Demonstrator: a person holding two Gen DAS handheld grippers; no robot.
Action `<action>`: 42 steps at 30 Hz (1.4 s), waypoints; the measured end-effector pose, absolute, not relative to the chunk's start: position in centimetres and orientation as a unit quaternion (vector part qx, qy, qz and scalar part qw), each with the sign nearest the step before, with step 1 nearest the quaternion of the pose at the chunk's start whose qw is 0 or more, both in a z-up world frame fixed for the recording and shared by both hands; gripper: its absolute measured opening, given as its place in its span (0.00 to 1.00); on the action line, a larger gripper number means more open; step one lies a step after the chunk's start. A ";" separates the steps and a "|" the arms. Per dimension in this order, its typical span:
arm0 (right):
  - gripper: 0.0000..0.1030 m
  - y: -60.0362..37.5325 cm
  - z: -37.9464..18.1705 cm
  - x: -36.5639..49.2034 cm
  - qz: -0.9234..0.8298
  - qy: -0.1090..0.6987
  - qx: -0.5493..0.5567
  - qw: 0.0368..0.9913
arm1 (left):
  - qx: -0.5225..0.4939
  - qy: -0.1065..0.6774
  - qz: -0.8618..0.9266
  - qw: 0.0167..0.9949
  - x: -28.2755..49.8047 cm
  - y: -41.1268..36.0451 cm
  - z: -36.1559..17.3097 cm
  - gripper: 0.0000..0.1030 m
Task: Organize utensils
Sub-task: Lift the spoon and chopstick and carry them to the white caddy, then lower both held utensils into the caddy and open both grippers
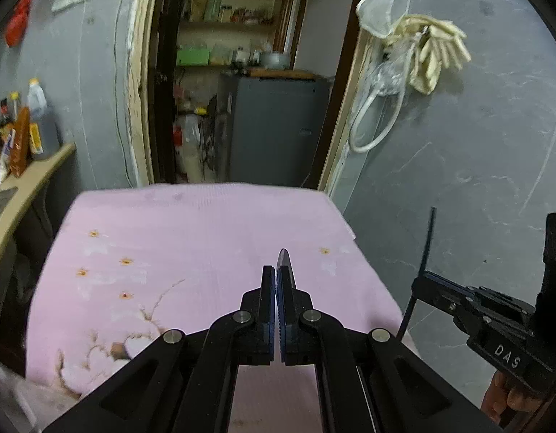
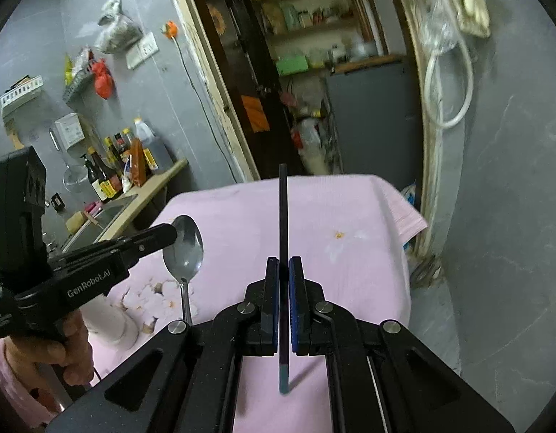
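The spoon (image 1: 286, 267) handle is hidden between the left jaws.

A doorway (image 1: 242, 72) with a pale, chipped frame opened in the grey marbled wall (image 1: 476, 144). Through the doorway stood stocked shelves (image 1: 234, 21) above a grey cabinet (image 1: 274, 126). Right of the doorway, gloves (image 1: 436, 50) and a white hose (image 1: 371, 122) hung on the wall. Left of it, a counter (image 2: 159, 184) carried bottles (image 2: 108, 176) beside a sink (image 2: 108, 213). A pink cloth-covered table (image 1: 191, 238) stood before the doorway.
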State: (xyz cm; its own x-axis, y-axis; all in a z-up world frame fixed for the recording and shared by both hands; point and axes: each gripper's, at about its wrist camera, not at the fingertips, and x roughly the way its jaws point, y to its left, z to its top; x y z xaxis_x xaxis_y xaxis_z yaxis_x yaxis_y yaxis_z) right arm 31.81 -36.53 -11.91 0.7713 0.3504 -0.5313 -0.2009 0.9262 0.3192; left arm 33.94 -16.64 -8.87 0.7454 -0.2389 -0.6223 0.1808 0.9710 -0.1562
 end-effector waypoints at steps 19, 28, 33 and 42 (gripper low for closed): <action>0.04 -32.8 -1.8 24.9 0.171 0.202 0.111 0.958 | -0.047 0.239 -0.102 0.965 24.9 -12.6 0.5 0.02; 0.04 -27.1 4.8 25.2 0.246 0.138 0.124 0.951 | -0.073 0.190 -0.038 0.978 22.9 -4.2 7.2 0.02; 0.04 -22.6 6.0 25.2 0.280 0.118 0.119 0.945 | -0.065 0.174 0.017 0.982 21.9 1.3 8.8 0.02; 0.04 -16.4 4.4 25.5 0.301 0.142 0.093 0.938 | -0.053 0.160 0.096 0.981 21.1 8.8 8.2 0.02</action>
